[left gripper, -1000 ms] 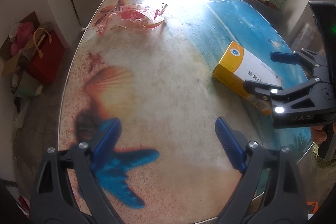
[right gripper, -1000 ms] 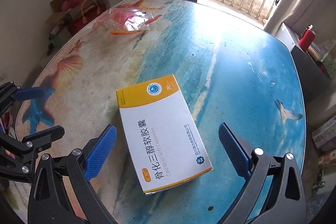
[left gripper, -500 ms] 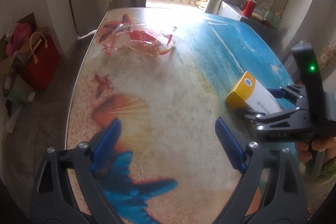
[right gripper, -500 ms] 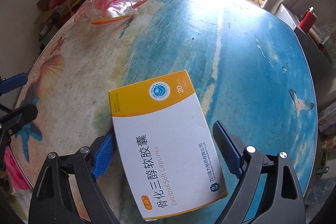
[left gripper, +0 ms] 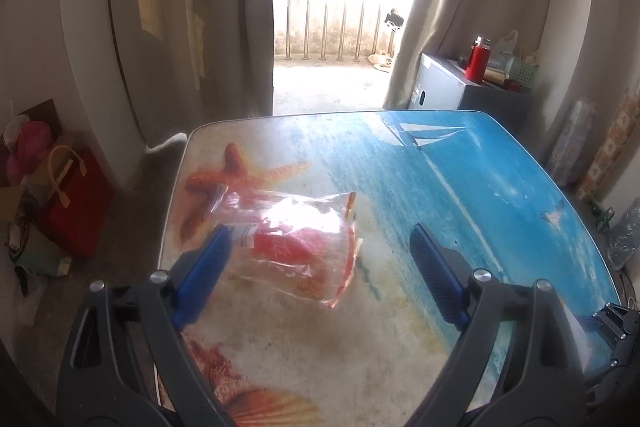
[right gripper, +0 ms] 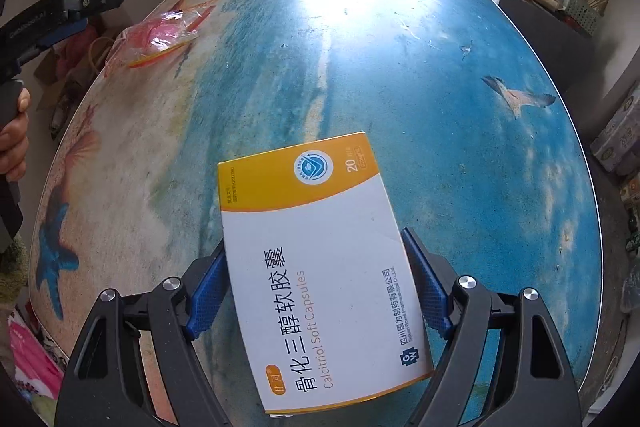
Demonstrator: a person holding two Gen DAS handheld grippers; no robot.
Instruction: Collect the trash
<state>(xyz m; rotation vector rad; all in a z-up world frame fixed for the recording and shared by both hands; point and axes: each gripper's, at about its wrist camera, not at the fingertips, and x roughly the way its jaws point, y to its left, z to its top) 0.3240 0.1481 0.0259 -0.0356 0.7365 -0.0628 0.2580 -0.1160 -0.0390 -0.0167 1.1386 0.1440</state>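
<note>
A clear plastic bag with red contents [left gripper: 292, 239] lies on the beach-print table [left gripper: 460, 187] near its far left corner. My left gripper [left gripper: 320, 269] is open, its blue pads on either side of the bag's near end, just above it. The bag also shows in the right wrist view [right gripper: 160, 37], with the left gripper [right gripper: 56, 23] beside it. A yellow and white medicine box [right gripper: 320, 259] sits between the blue pads of my right gripper [right gripper: 316, 283], and both pads touch its long sides.
A red bag [left gripper: 74, 207] and clutter stand on the floor left of the table. A grey cabinet [left gripper: 460, 91] with a red flask [left gripper: 478, 59] stands at the back right. Boxes [right gripper: 618, 139] line the right wall. The table edge [left gripper: 172, 227] runs close to the plastic bag.
My left gripper has moved forward across the table to the plastic bag. My right gripper has moved onto the medicine box and its pads have closed against the box's sides.
</note>
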